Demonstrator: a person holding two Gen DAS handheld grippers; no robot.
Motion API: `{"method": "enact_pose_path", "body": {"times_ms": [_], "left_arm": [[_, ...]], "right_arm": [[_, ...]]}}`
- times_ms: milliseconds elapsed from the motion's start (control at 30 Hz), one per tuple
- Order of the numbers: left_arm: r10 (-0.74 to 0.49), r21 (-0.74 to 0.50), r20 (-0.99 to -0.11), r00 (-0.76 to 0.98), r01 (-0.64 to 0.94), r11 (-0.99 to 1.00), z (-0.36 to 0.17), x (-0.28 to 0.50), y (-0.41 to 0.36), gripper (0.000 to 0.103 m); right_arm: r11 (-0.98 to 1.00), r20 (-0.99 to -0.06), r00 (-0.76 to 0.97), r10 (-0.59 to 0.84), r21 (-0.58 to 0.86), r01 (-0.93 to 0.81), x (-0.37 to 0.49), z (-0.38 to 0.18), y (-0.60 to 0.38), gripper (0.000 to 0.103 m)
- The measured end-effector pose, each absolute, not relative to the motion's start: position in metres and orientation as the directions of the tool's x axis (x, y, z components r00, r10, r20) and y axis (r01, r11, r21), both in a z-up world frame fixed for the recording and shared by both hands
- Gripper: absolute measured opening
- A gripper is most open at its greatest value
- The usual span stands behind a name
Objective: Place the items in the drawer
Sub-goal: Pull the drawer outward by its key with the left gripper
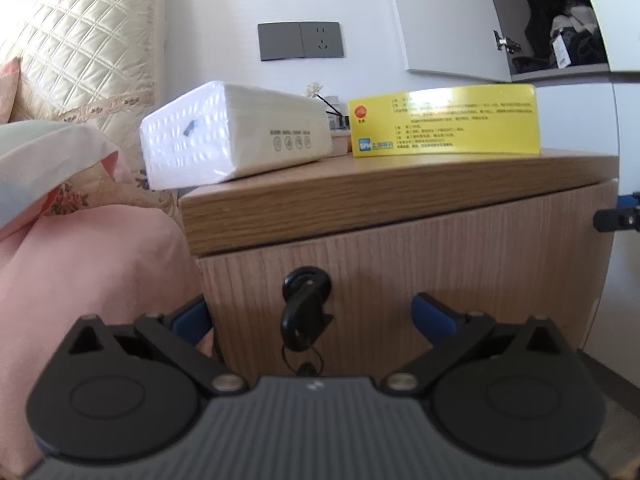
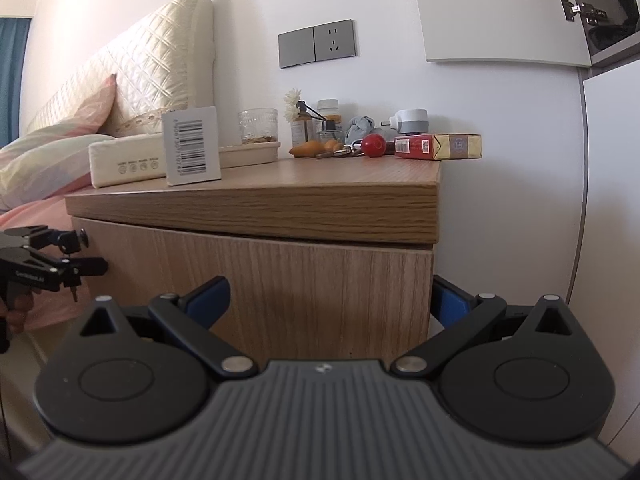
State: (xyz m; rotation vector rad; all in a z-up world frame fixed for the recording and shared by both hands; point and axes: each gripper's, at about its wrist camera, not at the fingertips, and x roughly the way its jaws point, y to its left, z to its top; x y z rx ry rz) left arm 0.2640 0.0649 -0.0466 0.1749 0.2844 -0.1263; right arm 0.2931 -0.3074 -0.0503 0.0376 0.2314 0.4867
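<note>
A wooden nightstand (image 1: 360, 196) has a shut drawer front (image 1: 440, 256) with a black key (image 1: 306, 304) in its lock. My left gripper (image 1: 312, 316) is open, its blue fingertips either side of the key, close to the drawer front. On top lie a white tissue pack (image 1: 236, 136) and a yellow box (image 1: 444, 120). My right gripper (image 2: 332, 296) is open and empty, facing the nightstand's right front corner (image 2: 432, 248). The right wrist view shows the left gripper (image 2: 52, 264) at the lock, the tissue pack (image 2: 128, 160) and the box's barcode end (image 2: 192, 146).
At the back of the top stand a glass jar (image 2: 258, 126) on a cream tray (image 2: 248, 152), a diffuser bottle (image 2: 300, 128), a red ball (image 2: 374, 145), keys, a red cigarette pack (image 2: 416, 146) and a gold box (image 2: 458, 146). A bed with pink sheets (image 1: 80, 272) is left; a white wardrobe (image 2: 608, 200) is right.
</note>
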Motion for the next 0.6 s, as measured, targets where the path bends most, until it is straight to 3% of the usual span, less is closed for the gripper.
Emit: {"method": "enact_pose_path", "body": {"times_ms": [600], "left_arm": [[-0.095,0.169,-0.286,0.953,0.148,0.974,-0.049,0.241,0.064,0.103]], "right_arm": [[0.868,-0.214,0.842,0.496,0.089,-0.489,0.271,-0.048,-0.313,0.103]]}}
